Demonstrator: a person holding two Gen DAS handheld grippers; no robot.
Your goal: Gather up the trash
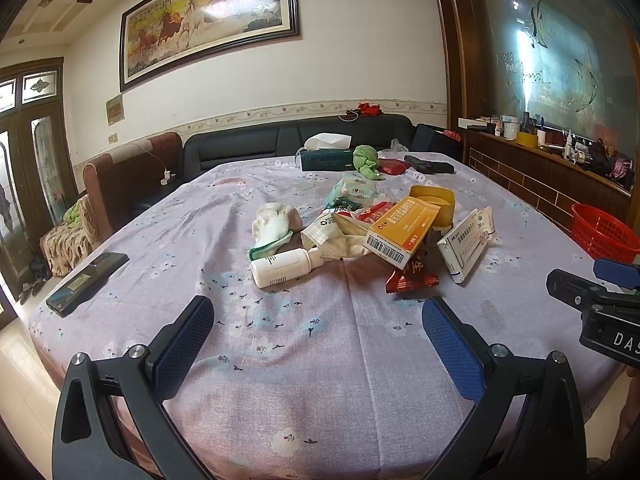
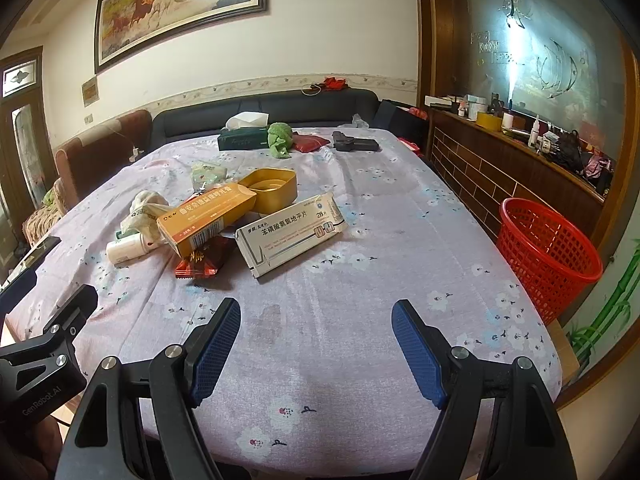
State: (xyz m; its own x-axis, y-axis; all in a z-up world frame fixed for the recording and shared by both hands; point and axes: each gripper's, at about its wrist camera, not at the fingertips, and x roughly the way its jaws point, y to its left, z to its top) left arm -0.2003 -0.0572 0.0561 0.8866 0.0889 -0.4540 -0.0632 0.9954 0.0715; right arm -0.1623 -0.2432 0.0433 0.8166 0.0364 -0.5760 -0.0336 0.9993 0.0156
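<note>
A heap of trash lies mid-table on the floral cloth: an orange carton [image 1: 404, 230] [image 2: 206, 216], a white medicine carton [image 1: 466, 244] [image 2: 290, 234], a red snack wrapper [image 1: 410, 278] [image 2: 202, 260], a white bottle on its side [image 1: 282, 266] [image 2: 126, 248], crumpled wrappers [image 1: 340, 236] and a yellow tub [image 1: 434, 204] [image 2: 272, 188]. My left gripper [image 1: 318, 320] hovers open over bare cloth in front of the heap. My right gripper [image 2: 316, 324] is open too, nearer the table's right side, with nothing between its fingers. A red mesh basket [image 1: 604, 234] [image 2: 548, 252] stands beside the table's right edge.
A dark remote [image 1: 86, 284] lies at the table's left edge. At the far end sit a tissue box [image 1: 326, 158] [image 2: 242, 138], a green cloth [image 1: 366, 160] [image 2: 280, 140], a red pouch [image 2: 310, 143] and a black case [image 1: 430, 166] [image 2: 356, 144]. A wooden counter [image 2: 516, 168] runs along the right.
</note>
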